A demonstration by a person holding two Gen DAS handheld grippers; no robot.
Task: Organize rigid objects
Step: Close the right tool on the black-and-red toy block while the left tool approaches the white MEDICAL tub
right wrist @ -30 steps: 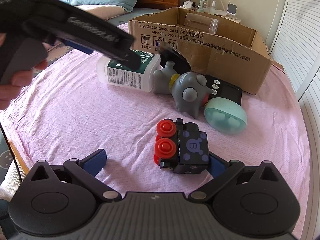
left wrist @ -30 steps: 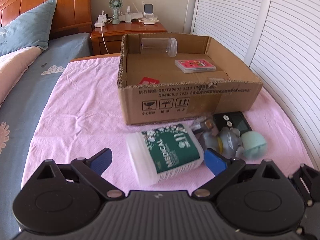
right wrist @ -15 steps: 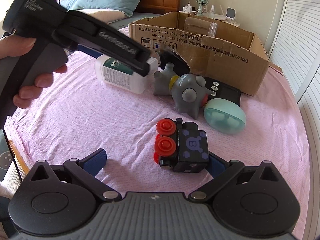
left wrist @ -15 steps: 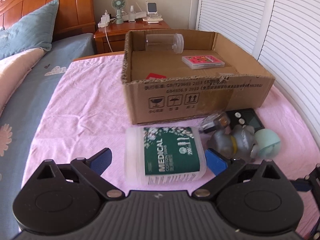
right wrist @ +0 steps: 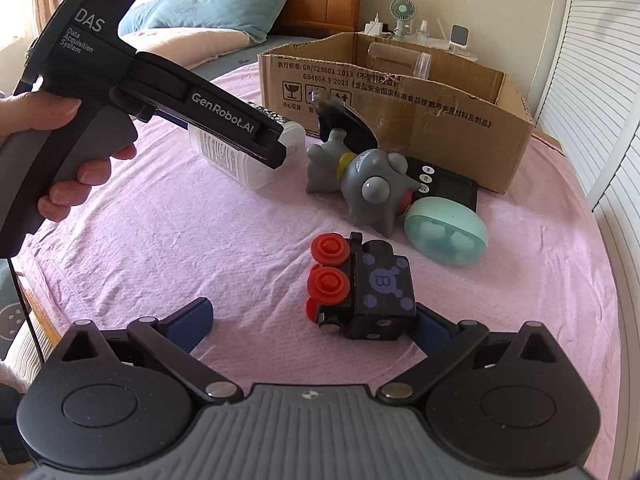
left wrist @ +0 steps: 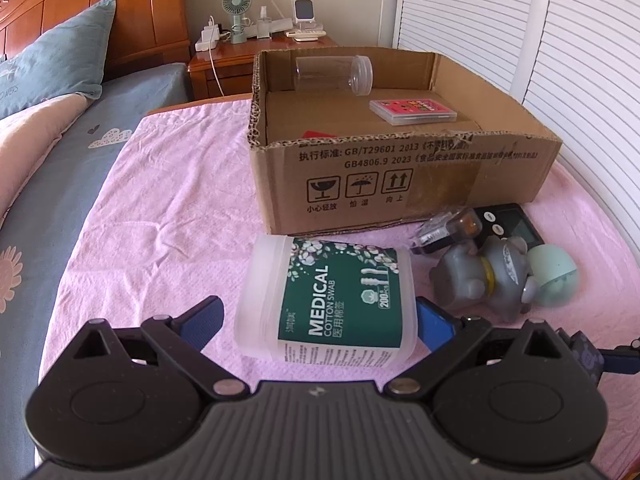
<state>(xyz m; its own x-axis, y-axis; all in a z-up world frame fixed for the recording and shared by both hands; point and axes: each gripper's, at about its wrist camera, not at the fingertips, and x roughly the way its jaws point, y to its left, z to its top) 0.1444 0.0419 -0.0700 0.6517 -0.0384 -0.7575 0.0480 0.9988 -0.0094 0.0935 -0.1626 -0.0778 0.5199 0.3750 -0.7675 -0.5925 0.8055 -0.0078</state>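
Note:
My left gripper [left wrist: 318, 318] is open around a white medical cotton swab tub [left wrist: 328, 300] with a green label, lying on its side on the pink cloth; it also shows in the right wrist view [right wrist: 244, 156]. My right gripper [right wrist: 310, 326] is open, with a black toy train with red wheels [right wrist: 358, 288] between its fingers, near the right finger. A cardboard box [left wrist: 400, 172] stands behind, holding a clear jar [left wrist: 334, 74] and a pink card case [left wrist: 412, 110].
A grey toy figure [right wrist: 360, 184], a mint oval case [right wrist: 446, 230], a black timer [right wrist: 444, 184] and a small clear-and-black item [left wrist: 448, 228] lie by the box front. Bed and pillows lie left; nightstand behind; louvred doors right.
My left gripper has moved in over the swab tub, which has turned to lie square between the fingers. My right gripper has held still at the toy train.

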